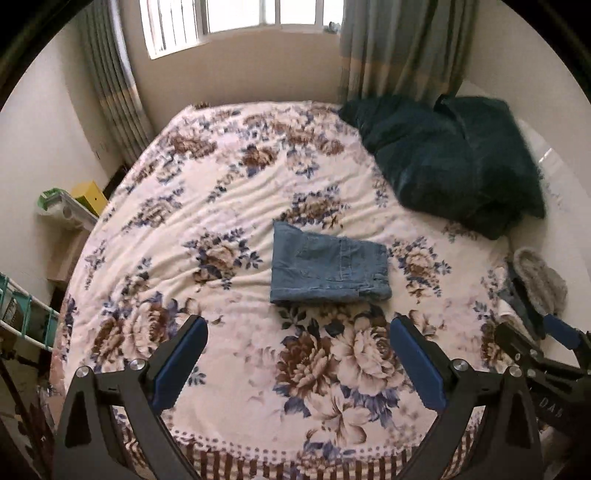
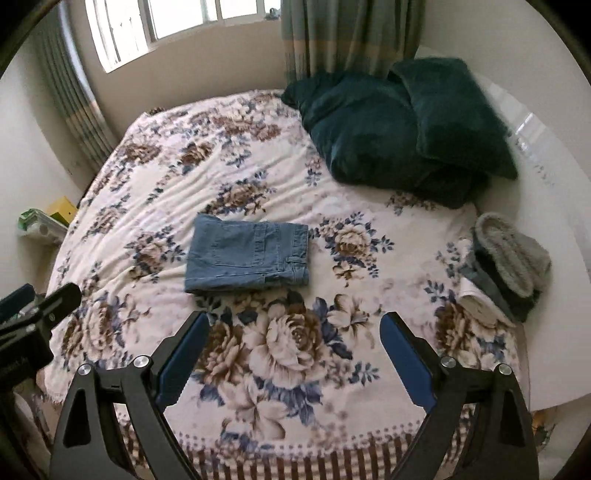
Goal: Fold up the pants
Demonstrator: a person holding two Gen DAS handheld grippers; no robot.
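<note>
While both grippers [image 1: 297,363] [image 2: 295,360] gape empty, folded pants [image 1: 328,271] lie unobstructed; pillows [image 1: 454,162], perhaps slippers [image 2: 509,258], aside.

Daylight enters through the white-framed window [image 1: 236,22] at the far wall, blown out to pure white with no view beyond. It lights the floral white, brown and blue bedspread [image 1: 229,192] softly and evenly, leaving only faint shadows. Both fisheye views bend the room strongly and darken to black at the corners. The dark teal plush pillows [image 2: 406,125] look smeared with blur.
</note>
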